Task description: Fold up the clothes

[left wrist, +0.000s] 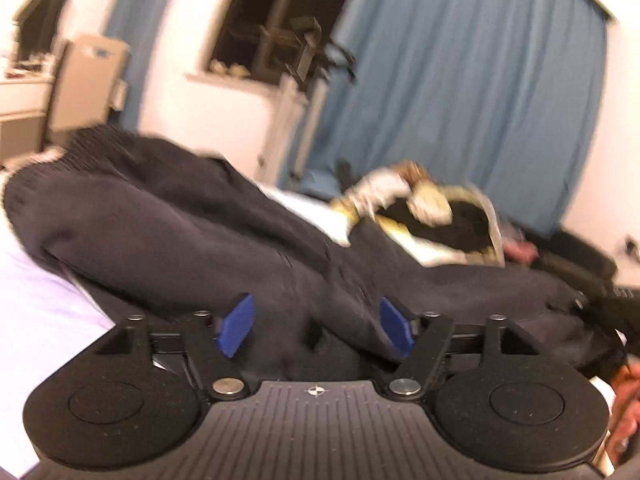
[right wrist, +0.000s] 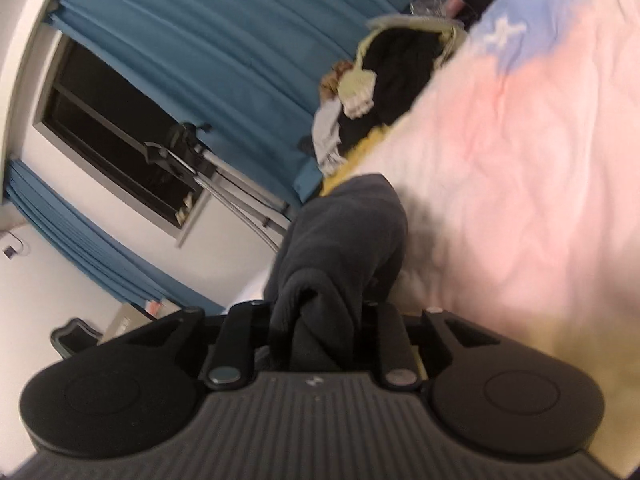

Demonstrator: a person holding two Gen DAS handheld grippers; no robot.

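A dark navy knitted sweater [left wrist: 168, 224] lies bunched on the bed, spreading from the far left to the right. My left gripper [left wrist: 316, 322] is open, its blue pads [left wrist: 237, 325] spread apart with sweater fabric lying between them. My right gripper [right wrist: 320, 312] is shut on a bunched fold of the same dark sweater [right wrist: 340, 240], which rises from between its fingers above the bed. The right fingertips are hidden by the cloth.
The bed has a white, pink and blue cover [right wrist: 520, 160]. A pile of black, yellow and white clothes [left wrist: 432, 212] lies at the far side, also in the right wrist view [right wrist: 384, 76]. Blue curtains [left wrist: 460, 80], a dark window [right wrist: 120, 128] and a white desk [left wrist: 24, 100] stand behind.
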